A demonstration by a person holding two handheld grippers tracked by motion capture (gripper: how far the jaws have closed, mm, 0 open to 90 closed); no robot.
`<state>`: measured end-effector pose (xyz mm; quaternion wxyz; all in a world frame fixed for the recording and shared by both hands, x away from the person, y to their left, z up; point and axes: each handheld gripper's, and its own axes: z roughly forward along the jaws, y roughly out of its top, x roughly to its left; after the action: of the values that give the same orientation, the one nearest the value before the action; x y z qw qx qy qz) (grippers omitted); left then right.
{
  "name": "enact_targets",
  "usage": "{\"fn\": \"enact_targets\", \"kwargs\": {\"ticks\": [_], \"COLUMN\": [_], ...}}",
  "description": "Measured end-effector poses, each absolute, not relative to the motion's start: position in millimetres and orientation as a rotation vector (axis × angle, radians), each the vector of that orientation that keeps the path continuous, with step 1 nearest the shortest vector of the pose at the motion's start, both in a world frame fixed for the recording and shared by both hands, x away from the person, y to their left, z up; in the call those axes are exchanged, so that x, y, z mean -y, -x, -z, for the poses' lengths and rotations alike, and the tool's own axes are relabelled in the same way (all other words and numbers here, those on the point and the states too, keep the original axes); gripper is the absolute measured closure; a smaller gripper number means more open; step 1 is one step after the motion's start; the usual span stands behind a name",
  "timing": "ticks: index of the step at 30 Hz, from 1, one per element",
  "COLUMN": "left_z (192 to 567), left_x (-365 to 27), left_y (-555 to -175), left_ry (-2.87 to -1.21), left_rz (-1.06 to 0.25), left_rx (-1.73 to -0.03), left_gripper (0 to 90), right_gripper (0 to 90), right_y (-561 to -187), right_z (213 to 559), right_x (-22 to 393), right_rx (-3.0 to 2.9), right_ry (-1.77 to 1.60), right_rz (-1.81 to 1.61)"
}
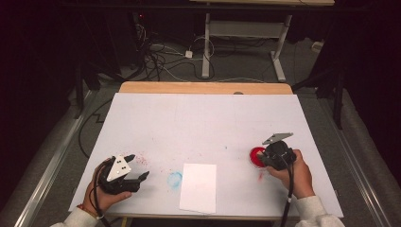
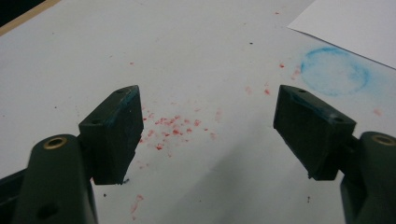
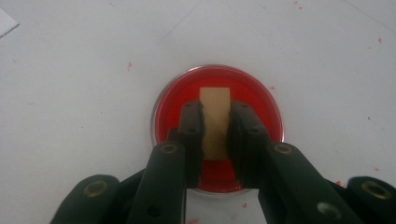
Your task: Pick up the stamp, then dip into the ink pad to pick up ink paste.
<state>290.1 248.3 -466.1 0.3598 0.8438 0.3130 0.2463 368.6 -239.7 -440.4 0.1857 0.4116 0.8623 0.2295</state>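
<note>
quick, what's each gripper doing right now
left gripper: open, nothing between the jaws, over red specks on the table.
right gripper: shut on a tan block, held over the red dish.

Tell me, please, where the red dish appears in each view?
High view: red dish at right, partly under the right gripper.
Left gripper view: not in it.
Right gripper view: red dish at centre, a tan block clamped above it.
Shared landmark: white sheet, also.

Matt white desk [image 1: 203, 118] cover, bare wood edge at top, glossy clear-rimmed red dish [image 3: 217, 126], tan matt block [image 3: 215, 122], matt black plastic fingers [image 2: 116, 130], smooth white paper sheet [image 1: 198, 187]
</note>
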Motion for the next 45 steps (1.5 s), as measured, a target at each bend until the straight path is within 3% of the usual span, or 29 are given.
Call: {"fn": "enact_targets", "kwargs": {"ticks": [37, 45], "left_z": [468, 468], "left_x": [-249, -249], "left_y": [-293, -289], "left_ry": [-2.183, -2.186], "left_rz": [-0.652, -0.644], "left_rx": [-0.781, -0.791], "left_gripper": [23.7, 23.7], "right_gripper": [76.2, 76.2], "right_y": [-368, -359], "right_z": [442, 424], "right_x": [242, 241], "right_rx": [-2.426, -2.409], "right_ry": [-1.158, -1.121], "right_rz": [-0.680, -0.721]}}
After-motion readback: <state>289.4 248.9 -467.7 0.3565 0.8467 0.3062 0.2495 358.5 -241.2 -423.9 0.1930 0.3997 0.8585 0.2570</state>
